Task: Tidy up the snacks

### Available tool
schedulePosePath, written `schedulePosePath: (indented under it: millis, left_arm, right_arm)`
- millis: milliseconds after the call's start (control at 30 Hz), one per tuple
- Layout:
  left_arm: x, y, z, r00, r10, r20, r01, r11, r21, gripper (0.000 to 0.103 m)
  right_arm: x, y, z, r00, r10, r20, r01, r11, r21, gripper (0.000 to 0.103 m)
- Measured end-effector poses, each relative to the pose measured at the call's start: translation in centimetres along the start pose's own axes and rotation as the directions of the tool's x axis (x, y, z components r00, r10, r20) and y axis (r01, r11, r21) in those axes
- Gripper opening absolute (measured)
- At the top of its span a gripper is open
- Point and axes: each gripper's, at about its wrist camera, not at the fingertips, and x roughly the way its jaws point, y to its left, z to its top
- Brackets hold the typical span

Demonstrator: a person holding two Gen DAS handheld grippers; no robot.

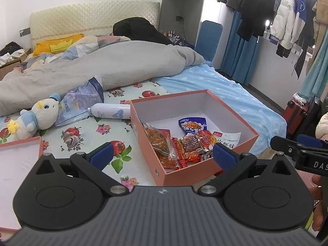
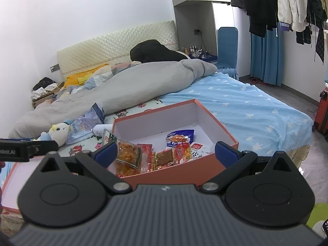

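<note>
We hold both hand-held grippers, left [image 1: 162, 153] and right [image 2: 166, 153], spread apart and empty near the orange box [image 1: 207, 167] on the bed. Next we should reach for the blue bag [image 1: 82, 104] beside the plush toy [image 1: 39, 115], gripping its edge gently.

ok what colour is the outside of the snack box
Salmon orange outside, white inside; the box shows best in the left wrist view.
</note>
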Motion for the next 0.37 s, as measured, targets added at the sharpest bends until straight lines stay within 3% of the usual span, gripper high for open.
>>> schedulePosePath:
  millis: [367]
  left_arm:
    - [0.21,-0.02,0.13,1.000,0.012,0.000,-0.012,1.000,-0.007,0.103]
  right_arm:
    - [0.44,-0.25,-0.13,1.000,-0.004,-0.014,0.004,1.000,0.003,0.103]
